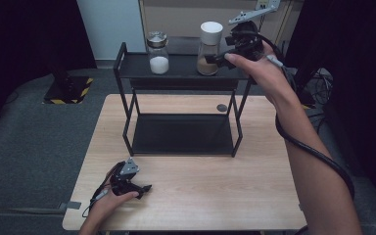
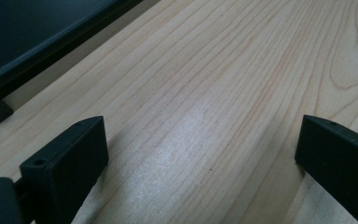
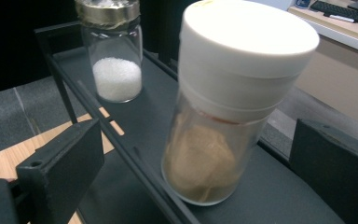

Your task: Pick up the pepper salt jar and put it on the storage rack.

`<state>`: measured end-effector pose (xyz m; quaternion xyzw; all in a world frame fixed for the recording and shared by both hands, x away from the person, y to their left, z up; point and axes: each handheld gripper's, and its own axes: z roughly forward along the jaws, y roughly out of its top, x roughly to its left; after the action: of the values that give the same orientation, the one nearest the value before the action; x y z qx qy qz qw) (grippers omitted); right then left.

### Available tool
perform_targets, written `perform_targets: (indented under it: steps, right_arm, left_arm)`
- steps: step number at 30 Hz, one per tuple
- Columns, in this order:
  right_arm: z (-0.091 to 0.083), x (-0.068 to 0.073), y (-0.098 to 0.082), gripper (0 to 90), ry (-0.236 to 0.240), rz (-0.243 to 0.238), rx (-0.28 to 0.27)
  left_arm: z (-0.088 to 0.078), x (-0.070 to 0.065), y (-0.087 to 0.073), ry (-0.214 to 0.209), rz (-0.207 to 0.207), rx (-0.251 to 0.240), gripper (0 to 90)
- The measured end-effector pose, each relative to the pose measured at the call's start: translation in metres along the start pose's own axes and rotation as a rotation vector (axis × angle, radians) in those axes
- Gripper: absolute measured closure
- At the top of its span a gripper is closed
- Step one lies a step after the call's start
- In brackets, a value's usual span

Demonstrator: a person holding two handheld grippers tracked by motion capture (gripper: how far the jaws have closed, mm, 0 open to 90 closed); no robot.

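Observation:
A clear jar [image 1: 208,49] with a white lid and brown powder stands upright on the right part of the black rack's top shelf [image 1: 132,62]. My right gripper [image 1: 221,58] is level with it from the right and open. In the right gripper view the jar [image 3: 223,116] stands just ahead of that gripper [image 3: 196,154], in line with the gap, and neither jaw touches it. A second jar [image 1: 158,54] with a metal lid and white grains [image 3: 116,56] stands further left on the shelf. My left gripper [image 1: 144,187] rests open on the wooden table [image 1: 200,196], its jaws [image 2: 200,144] wide over bare wood.
The rack's lower shelf [image 1: 181,132] sits on the table's far half, and its black edge [image 2: 51,51] lies ahead of the left gripper. A small dark disc [image 1: 222,107] lies on the table behind the rack's right legs. Grey floor surrounds the table.

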<state>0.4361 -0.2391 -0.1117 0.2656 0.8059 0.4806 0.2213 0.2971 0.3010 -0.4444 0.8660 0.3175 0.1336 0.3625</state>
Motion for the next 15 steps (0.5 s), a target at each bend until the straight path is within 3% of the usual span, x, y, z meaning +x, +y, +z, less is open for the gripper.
perform_targets:
  steps: [15]
  right_arm:
    - [-0.014, 0.019, -0.006, 3.5, 0.003, -0.036, 0.021]
  left_arm:
    - [0.0, 0.0, 0.0, 0.001, 0.0, -0.001, 1.3]
